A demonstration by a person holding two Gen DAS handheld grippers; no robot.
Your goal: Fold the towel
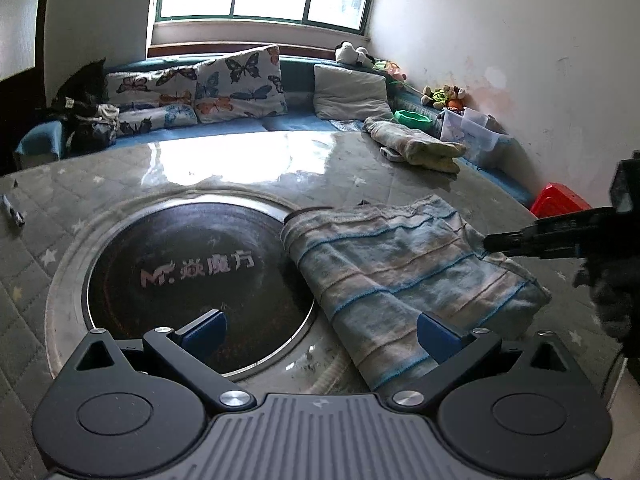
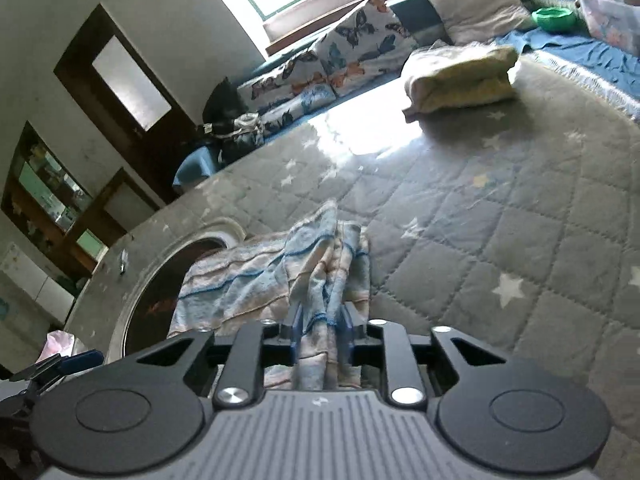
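A blue and beige striped towel [image 1: 404, 276] lies folded on the quilted table cover, its left end over the rim of the round dark glass plate [image 1: 180, 276]. My left gripper [image 1: 320, 332] hovers open just in front of the towel's near edge, its right blue pad [image 1: 436, 336] over the cloth. My right gripper [image 2: 322, 320] is shut on the bunched right edge of the towel [image 2: 256, 280]. In the left wrist view that right gripper [image 1: 490, 242] comes in from the right at the towel's far corner.
A second folded, yellowish towel [image 1: 416, 144] lies at the table's far right. Behind it are butterfly cushions [image 1: 236, 84], a green bowl [image 1: 414, 119] and clear bins [image 1: 472, 130] on a blue bench. A red stool [image 1: 560, 200] stands at the right. A small dark object [image 1: 12, 210] lies at the left.
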